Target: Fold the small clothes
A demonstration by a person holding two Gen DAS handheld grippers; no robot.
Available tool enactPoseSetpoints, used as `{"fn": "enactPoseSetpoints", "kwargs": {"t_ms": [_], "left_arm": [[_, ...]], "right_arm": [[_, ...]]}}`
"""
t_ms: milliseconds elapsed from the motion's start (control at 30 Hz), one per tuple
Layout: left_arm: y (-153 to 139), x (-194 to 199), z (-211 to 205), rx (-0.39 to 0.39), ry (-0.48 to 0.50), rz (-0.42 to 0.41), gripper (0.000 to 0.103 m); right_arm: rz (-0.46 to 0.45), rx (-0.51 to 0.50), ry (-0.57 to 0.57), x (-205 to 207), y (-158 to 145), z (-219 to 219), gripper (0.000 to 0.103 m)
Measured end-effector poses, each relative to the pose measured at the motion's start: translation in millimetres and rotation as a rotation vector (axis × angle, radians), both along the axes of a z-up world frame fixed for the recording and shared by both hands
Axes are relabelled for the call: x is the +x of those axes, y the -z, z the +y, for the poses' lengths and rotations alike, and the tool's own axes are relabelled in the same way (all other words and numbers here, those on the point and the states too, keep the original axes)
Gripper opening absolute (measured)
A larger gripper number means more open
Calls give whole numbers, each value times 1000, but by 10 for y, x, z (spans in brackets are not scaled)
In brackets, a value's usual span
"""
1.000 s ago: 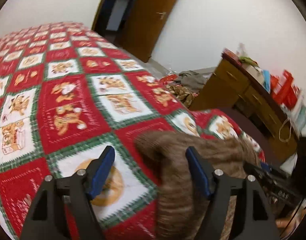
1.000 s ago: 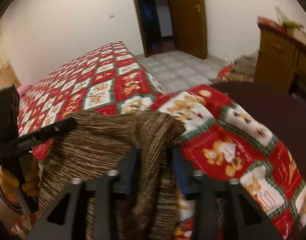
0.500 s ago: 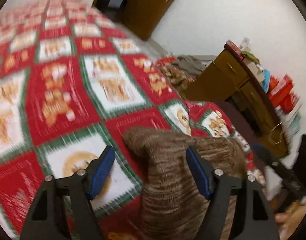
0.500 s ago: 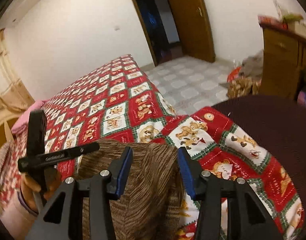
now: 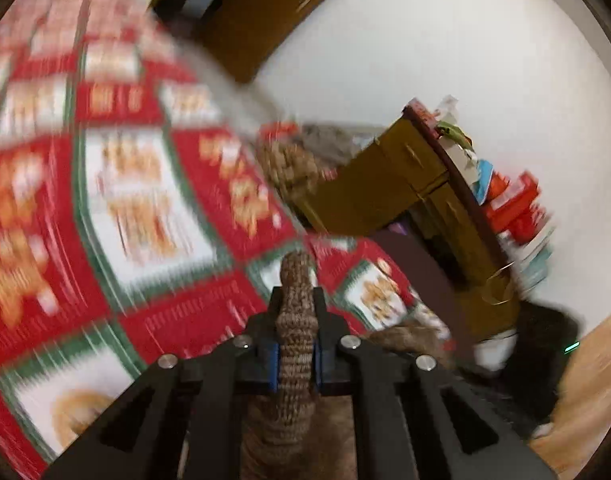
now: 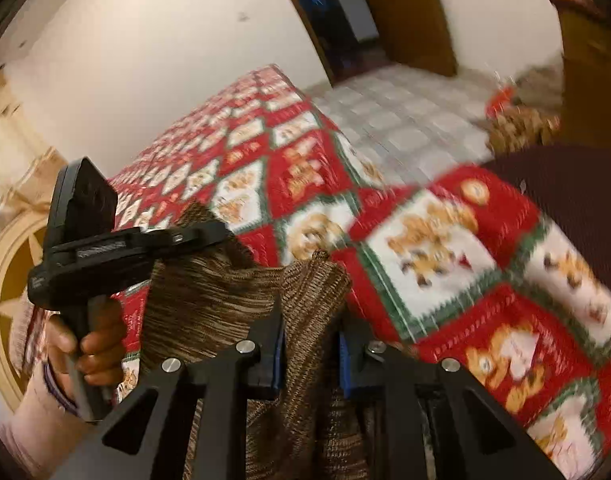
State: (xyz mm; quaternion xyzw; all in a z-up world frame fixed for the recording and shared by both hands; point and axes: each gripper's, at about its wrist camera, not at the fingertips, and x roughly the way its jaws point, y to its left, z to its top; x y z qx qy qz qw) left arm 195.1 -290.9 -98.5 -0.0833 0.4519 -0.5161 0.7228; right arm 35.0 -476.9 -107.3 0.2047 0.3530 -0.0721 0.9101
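Right, both grips are going on at once. My left gripper has its jaws closing, and a bunched fold of the brown-and-tan striped knit garment is squeezed between the blue pads, with a nub of fabric poking out past the tips. My right gripper is closing too, with a thicker gather of the same knit between its pads; they look to be pressing the cloth, though the bundle is fatter on this side.

The garment lies at the near edge of the red, white and green patchwork bedspread with bear motifs, its top edge lifted between my two grippers and the rest sagging below them. In the right wrist view I can see the person's hand wrapped round the left gripper's handle.

This knit reads as light, soft and stretchy to me: it slumps, wrinkles and bunches wherever it's pinched, with no stiffness to hold a line. Not fragile, hardly slippery, but I'd expect it to stretch under tension. I reckon the best hold is at the two top corners, well apart, so the edge hangs taut and straight.
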Motion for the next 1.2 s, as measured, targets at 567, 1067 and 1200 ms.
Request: {"fn": "enactPoseSetpoints", "kwargs": {"t_ms": [567, 1067, 1200], "left_arm": [[-87, -186, 427, 385, -218, -341, 64], [170, -1570, 790, 453, -187, -413, 66], [164, -1690, 833, 521, -212, -449, 66]], "right_arm": [[-30, -303, 326, -649, -174, -120, 68], [21, -466, -67, -1484, -160, 1593, 57], [97, -446, -56, -1557, 129, 1639, 53]]}}
